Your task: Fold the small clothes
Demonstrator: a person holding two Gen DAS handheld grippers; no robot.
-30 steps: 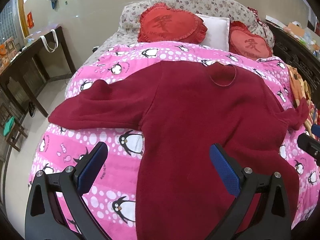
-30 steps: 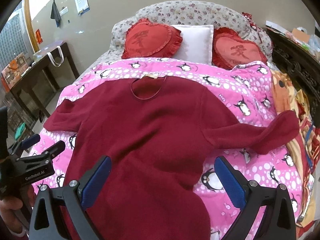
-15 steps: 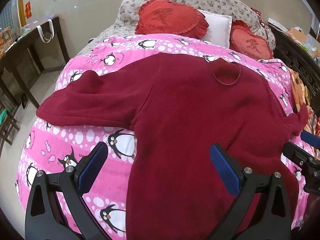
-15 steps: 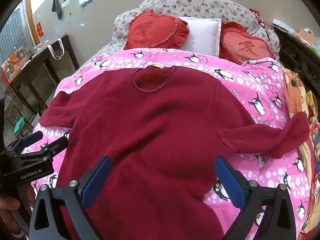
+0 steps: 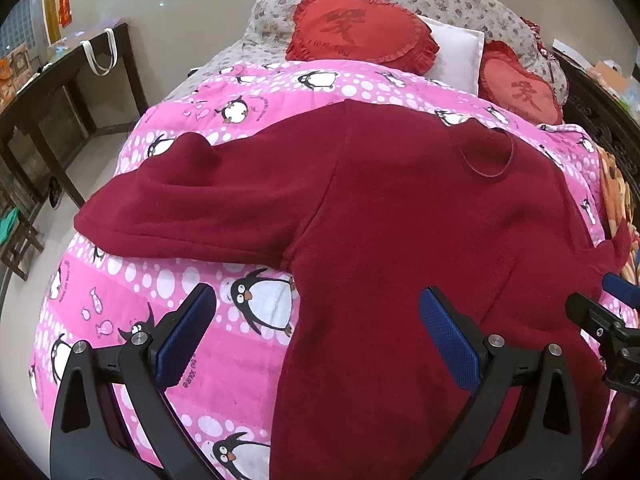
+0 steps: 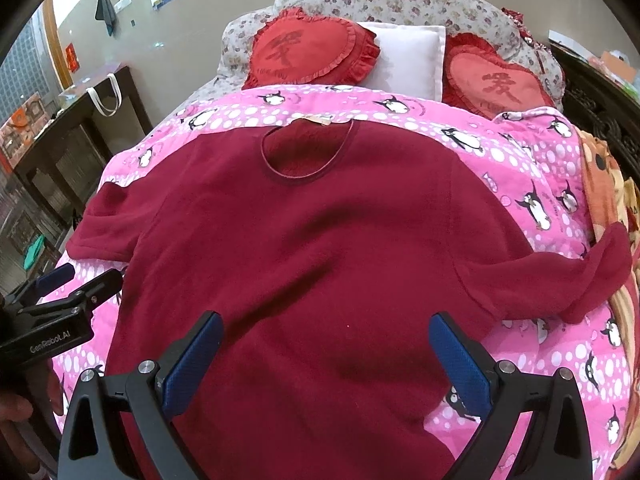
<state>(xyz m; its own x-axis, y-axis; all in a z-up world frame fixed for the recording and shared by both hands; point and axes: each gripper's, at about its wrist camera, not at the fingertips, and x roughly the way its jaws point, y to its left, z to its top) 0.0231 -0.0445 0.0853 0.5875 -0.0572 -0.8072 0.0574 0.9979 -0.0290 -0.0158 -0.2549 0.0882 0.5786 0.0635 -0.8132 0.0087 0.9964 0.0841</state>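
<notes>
A dark red long-sleeved sweater [image 5: 400, 216] [image 6: 312, 248] lies spread flat on a pink penguin quilt [image 5: 240, 344] [image 6: 520, 160], neck toward the pillows, both sleeves stretched out sideways. My left gripper [image 5: 316, 320] hovers open over the sweater's left side edge below the left sleeve [image 5: 192, 216], holding nothing. My right gripper [image 6: 326, 344] hovers open above the lower body of the sweater, empty. Each gripper shows at the edge of the other's view: the right gripper [image 5: 600, 320] and the left gripper [image 6: 72, 284]. The right sleeve [image 6: 580, 276] reaches the quilt's right side.
Two red heart cushions [image 6: 308, 48] [image 6: 496, 80] and a white pillow [image 6: 408, 60] lie at the bed's head. A dark wooden table [image 5: 60, 92] stands left of the bed. An orange patterned blanket [image 6: 608, 184] lies along the right side. A hand [image 6: 12, 404] holds the left gripper.
Both grippers have moved forward and lower toward the sweater, which now fills more of each view. Both stay open and the sweater has not shifted.
</notes>
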